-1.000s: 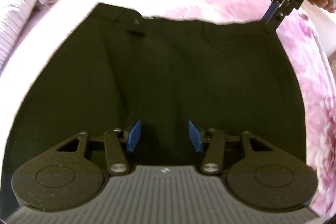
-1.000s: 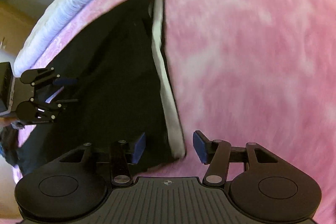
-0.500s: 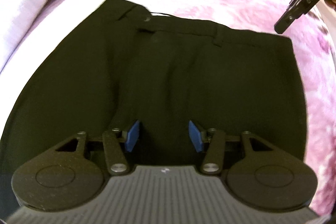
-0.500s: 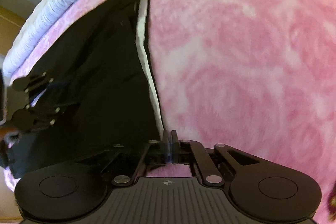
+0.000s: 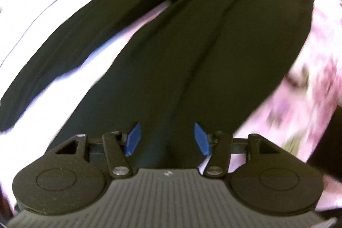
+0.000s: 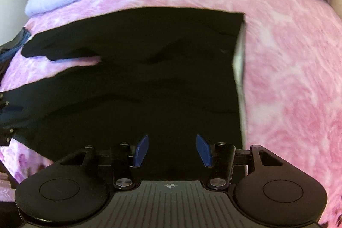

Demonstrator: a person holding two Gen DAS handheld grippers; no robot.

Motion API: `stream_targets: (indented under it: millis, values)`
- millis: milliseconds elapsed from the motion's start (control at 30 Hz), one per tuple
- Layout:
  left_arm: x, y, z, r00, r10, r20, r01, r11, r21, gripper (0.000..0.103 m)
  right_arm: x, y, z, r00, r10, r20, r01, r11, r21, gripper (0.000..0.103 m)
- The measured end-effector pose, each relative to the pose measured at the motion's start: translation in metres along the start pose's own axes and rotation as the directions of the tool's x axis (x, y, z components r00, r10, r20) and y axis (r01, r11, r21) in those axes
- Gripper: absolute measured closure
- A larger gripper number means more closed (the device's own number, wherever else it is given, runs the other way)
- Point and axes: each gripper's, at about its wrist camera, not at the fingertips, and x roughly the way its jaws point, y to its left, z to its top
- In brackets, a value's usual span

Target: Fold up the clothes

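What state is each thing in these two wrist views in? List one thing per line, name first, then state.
black trousers: spread flat on the bed, legs apart, not yet folded
left gripper: open over the trousers, jaws just opening, nothing held
right gripper: open over the trousers, jaws just reopened, nothing held
pink blanket: spread under the trousers

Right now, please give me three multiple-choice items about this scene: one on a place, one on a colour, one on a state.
1. Where do the trousers lie?
A. on the pink blanket
B. on a wooden floor
C. on a chair

2. What colour are the pads of the right gripper?
A. red
B. blue
C. yellow

3. How are the trouser legs?
A. stacked together
B. rolled up
C. spread apart

Answers: 1 A, pink blanket surrounds the cloth; 2 B, both pads show blue; 3 C, blanket shows between the legs.
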Motion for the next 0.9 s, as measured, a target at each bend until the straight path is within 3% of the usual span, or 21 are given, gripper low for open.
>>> stream_targets:
  millis: [133,267,333,433,500,567,633,767,833,900]
  values:
    - [-0.008,0.046,-0.076,0.992,0.114,-0.051,-0.116,0.993,-0.038,0.045,-0.015,0.053,-0.004,0.998,-0.053,0.015,0.053,0.999,0.008,0.049]
    - [0.001,0.089,-0.149,0.963,0.238,-0.130,-0.248,0.966,-0.069,0.041,-0.016,0.110,-0.013,0.997,-0.081,-0.013,0.081,0.997,-0.007,0.049]
    - [0.002,0.114,-0.184,0.955,0.254,-0.155,-0.278,0.946,-0.164,0.040,-0.008,0.146,-0.014,0.997,-0.068,-0.048,0.066,0.996,-0.058,0.049]
    - [-0.002,0.157,-0.227,0.952,0.251,-0.177,-0.302,0.875,-0.380,0.039,0.020,0.220,-0.012,0.996,0.001,-0.094,-0.022,0.972,-0.232,0.049]
    - [-0.007,0.183,-0.253,0.944,0.272,-0.188,-0.329,0.825,-0.460,0.039,0.043,0.273,-0.011,0.991,0.044,-0.127,-0.089,0.924,-0.372,0.049]
    - [-0.016,0.203,-0.276,0.937,0.292,-0.190,-0.348,0.786,-0.511,0.039,0.069,0.335,-0.011,0.984,0.098,-0.147,-0.162,0.831,-0.532,0.049]
    - [-0.025,0.215,-0.300,0.929,0.320,-0.188,-0.370,0.755,-0.541,0.039,0.093,0.398,-0.017,0.976,0.157,-0.154,-0.220,0.694,-0.686,0.049]
    - [-0.037,0.221,-0.334,0.917,0.348,-0.194,-0.389,0.681,-0.621,0.039,0.138,0.519,-0.053,0.944,0.285,-0.166,-0.256,0.317,-0.913,0.049]
    - [-0.043,0.221,-0.349,0.914,0.354,-0.198,-0.392,0.646,-0.655,0.039,0.160,0.564,-0.078,0.931,0.329,-0.156,-0.206,0.123,-0.971,0.049]
    - [-0.047,0.220,-0.361,0.915,0.355,-0.191,-0.383,0.617,-0.687,0.038,0.190,0.599,-0.103,0.928,0.345,-0.141,-0.134,-0.044,-0.990,0.049]
